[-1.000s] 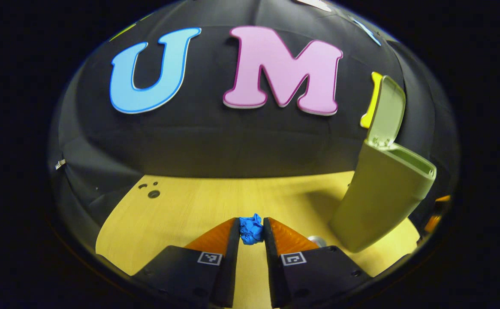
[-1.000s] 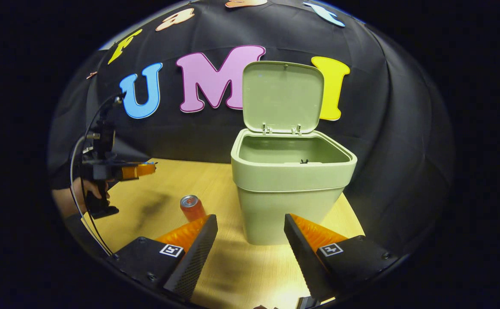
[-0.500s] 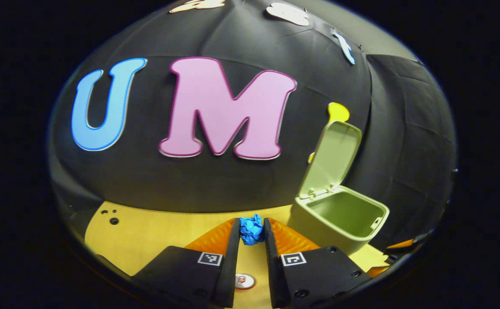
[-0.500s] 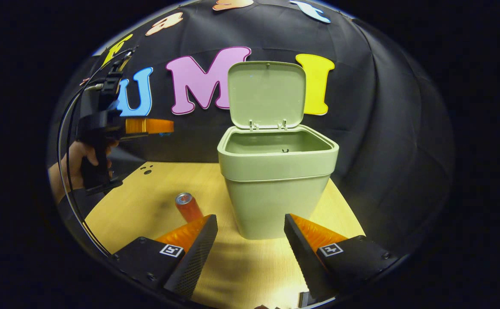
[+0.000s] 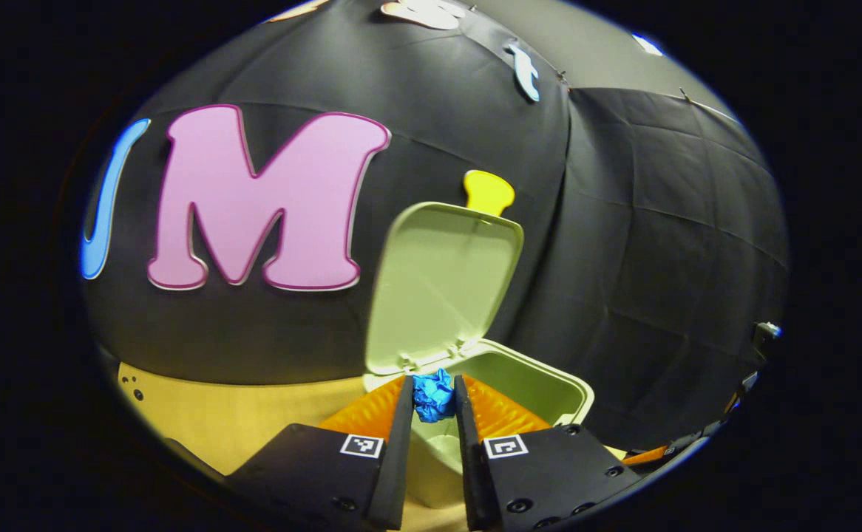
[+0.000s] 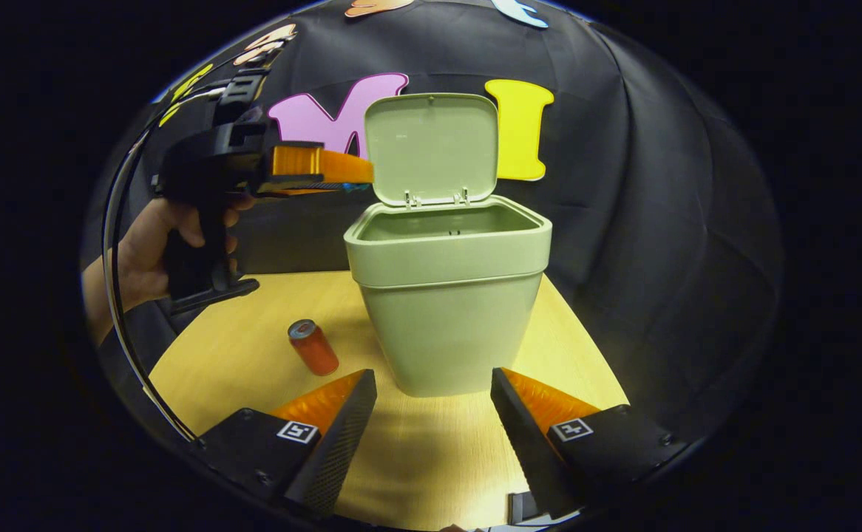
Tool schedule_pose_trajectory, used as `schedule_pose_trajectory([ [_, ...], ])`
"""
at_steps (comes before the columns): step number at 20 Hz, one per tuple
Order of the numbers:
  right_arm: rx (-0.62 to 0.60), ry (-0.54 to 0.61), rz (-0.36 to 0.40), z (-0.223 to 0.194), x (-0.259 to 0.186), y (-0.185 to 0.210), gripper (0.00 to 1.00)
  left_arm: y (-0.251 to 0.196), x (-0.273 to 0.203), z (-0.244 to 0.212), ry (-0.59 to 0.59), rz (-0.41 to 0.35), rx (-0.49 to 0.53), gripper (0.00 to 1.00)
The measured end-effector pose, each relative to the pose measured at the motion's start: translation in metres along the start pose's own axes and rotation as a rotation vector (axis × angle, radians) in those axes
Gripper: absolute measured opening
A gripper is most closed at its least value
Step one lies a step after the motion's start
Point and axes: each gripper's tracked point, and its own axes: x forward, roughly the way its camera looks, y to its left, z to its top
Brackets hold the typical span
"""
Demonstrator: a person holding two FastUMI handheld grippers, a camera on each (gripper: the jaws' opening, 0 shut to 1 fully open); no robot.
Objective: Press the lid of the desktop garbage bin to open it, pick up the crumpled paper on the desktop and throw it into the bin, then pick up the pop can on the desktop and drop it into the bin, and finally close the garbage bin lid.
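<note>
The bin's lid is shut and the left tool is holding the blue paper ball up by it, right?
Not quite: the lid is open, standing up behind the bin, as the right gripper view shows. The rest holds: the left tool grips the blue paper ball right at the bin's rim.

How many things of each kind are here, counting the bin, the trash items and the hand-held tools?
Bin, pale green, lid open: 1
Crumpled paper, blue, pinched in the left tool: 1
Pop can, red, standing on the desktop: 1
Tools: 2, the left tool and the right tool
Total: 5
</note>
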Motion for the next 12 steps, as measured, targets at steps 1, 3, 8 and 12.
schedule_pose_trajectory([
  [1,0.001,0.003,-0.001,-0.002,-0.001,-0.001,0.98,-0.009,0.006,-0.002,0.01,-0.024,-0.002,0.35],
  [3,0.003,0.008,-0.004,-0.004,-0.002,-0.005,0.98,-0.025,0.017,-0.006,0.027,-0.061,0.006,0.35],
  [8,0.017,0.019,-0.011,-0.007,-0.001,-0.01,0.98,-0.043,0.035,-0.021,0.06,-0.092,0.026,0.36],
  [12,0.024,0.019,-0.019,-0.008,-0.001,-0.013,0.98,-0.041,0.039,-0.03,0.079,-0.067,0.027,0.46],
])
